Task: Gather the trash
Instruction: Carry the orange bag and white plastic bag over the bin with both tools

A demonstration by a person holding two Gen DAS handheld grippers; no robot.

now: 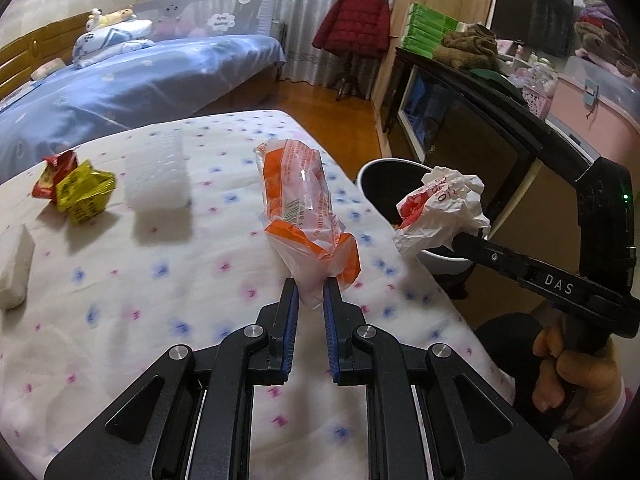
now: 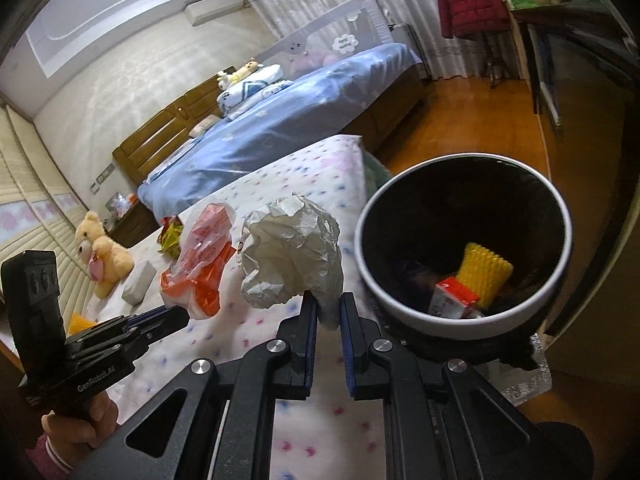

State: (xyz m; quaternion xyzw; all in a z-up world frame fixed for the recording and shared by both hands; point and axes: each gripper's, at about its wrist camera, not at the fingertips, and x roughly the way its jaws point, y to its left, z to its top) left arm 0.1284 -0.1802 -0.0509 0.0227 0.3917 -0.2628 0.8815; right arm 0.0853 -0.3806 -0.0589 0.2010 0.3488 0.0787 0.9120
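Both grippers clamp trash, left gripper an orange wrapper, right gripper crumpled paper; next, release over the bin.

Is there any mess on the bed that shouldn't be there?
Yes. A crumpled red and yellow wrapper lies on the bed cover, with a clear plastic tray beside it. The left claw holds an orange bag, and the right claw holds crumpled paper near the bin.
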